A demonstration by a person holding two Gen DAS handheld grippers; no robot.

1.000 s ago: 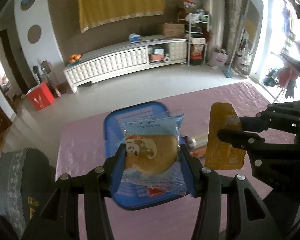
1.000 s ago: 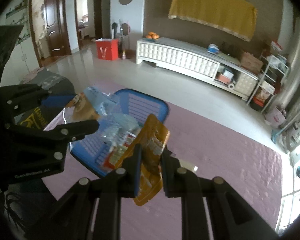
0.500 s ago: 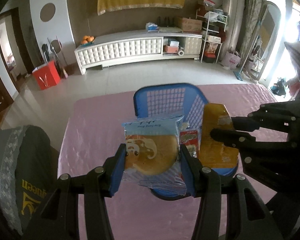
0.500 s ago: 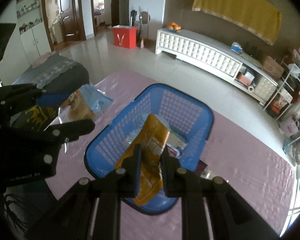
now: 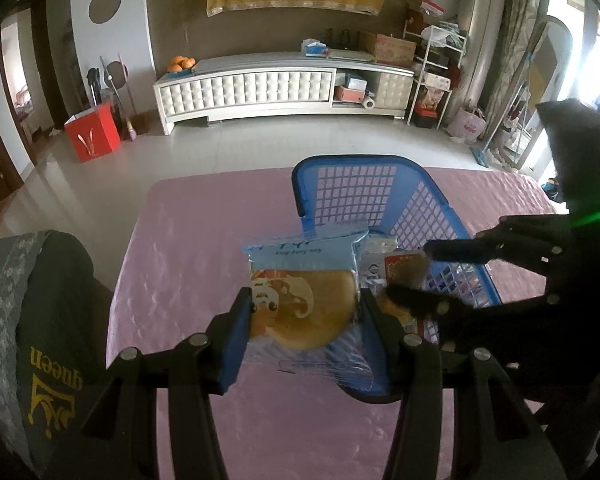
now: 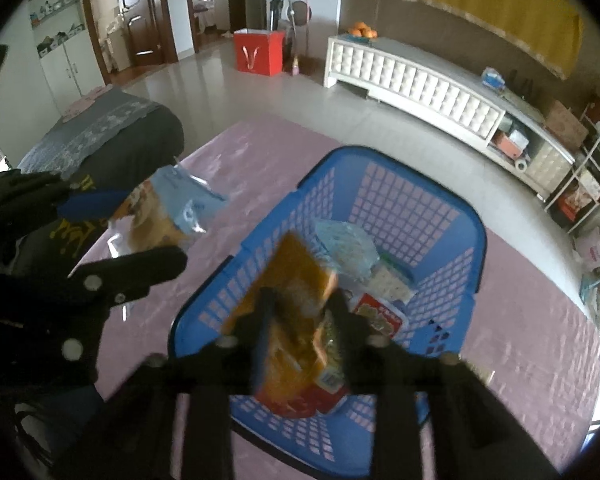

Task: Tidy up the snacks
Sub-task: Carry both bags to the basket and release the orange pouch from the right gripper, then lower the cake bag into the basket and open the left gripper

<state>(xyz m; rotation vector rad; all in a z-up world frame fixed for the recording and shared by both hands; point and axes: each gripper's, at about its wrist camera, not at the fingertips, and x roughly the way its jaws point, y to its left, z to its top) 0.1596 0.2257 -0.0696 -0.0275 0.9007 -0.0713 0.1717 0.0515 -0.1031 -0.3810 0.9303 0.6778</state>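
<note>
My left gripper (image 5: 306, 304) is shut on a clear-and-blue packet with a round bun (image 5: 308, 300), held above the pink table just left of the blue basket (image 5: 360, 172). It also shows in the right wrist view (image 6: 160, 220). My right gripper (image 6: 300, 304) stands over the basket (image 6: 476, 240) with its fingers spread around an orange snack bag (image 6: 296, 276) that drops into it, blurred. Other packets, a pale blue one (image 6: 348, 248) and a red one (image 6: 380, 316), lie inside.
The table has a pink cloth (image 5: 204, 240). A dark chair back with yellow lettering (image 5: 40, 320) stands at its left edge. A white low cabinet (image 5: 260, 88) and a red box (image 5: 92, 136) stand across the tiled floor.
My right gripper has lowered over the basket and opened, letting the orange bag slip down into it. My left gripper has shifted left of the basket, still holding the bun packet.
</note>
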